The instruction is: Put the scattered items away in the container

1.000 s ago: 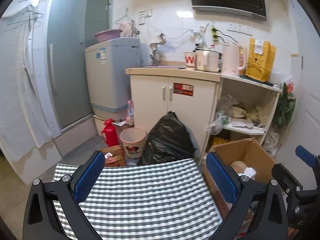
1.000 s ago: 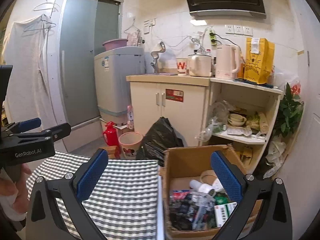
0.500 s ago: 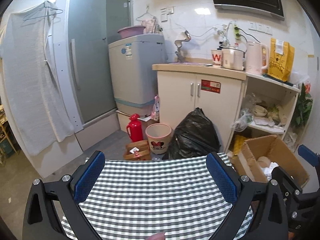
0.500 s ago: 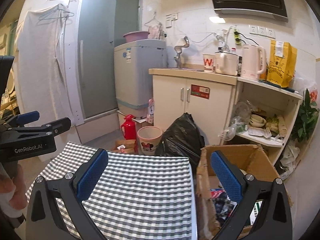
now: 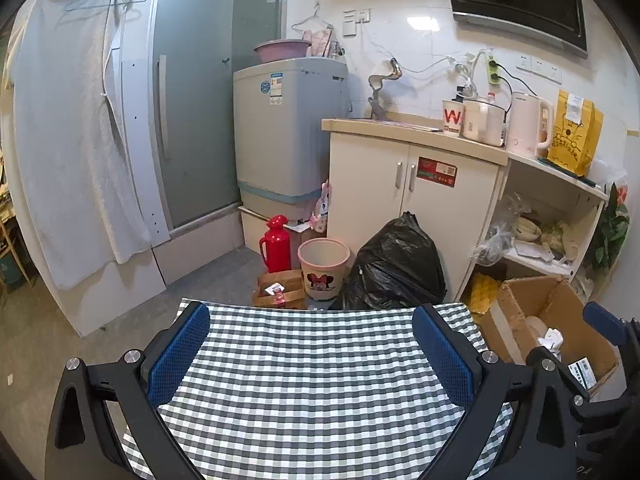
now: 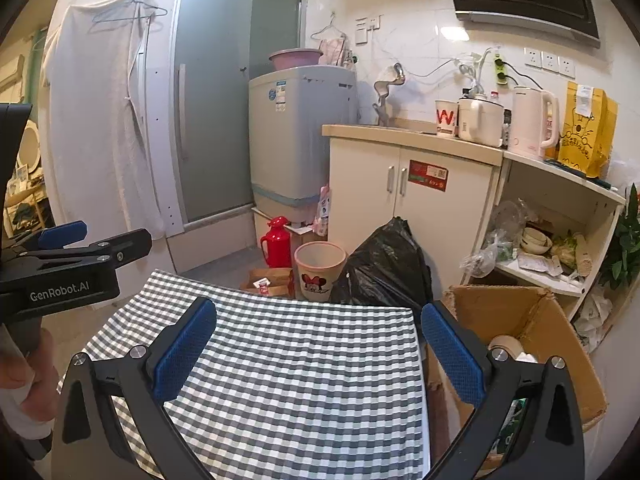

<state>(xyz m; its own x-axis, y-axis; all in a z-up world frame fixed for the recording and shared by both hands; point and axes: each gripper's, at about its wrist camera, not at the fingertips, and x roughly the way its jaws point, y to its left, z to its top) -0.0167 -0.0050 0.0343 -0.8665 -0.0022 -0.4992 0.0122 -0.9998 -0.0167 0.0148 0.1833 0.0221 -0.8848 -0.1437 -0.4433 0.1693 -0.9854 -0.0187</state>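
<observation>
Blue-padded fingers [image 5: 178, 354] of both the left gripper [image 5: 312, 354] and right gripper [image 6: 316, 352] spread wide and empty above the checked tablecloth [image 6: 300, 368], beside which the cardboard box [image 6: 560, 332] sits holding assorted items.

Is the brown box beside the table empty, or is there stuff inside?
Not empty. The open cardboard box holds a tape roll and other items, hard to identify.

Both black two-finger grippers with blue pads, left gripper [image 5: 312, 354] and right gripper [image 6: 318, 354], hover over the checked tablecloth [image 5: 312, 380], jaws spread wide and empty.
</observation>
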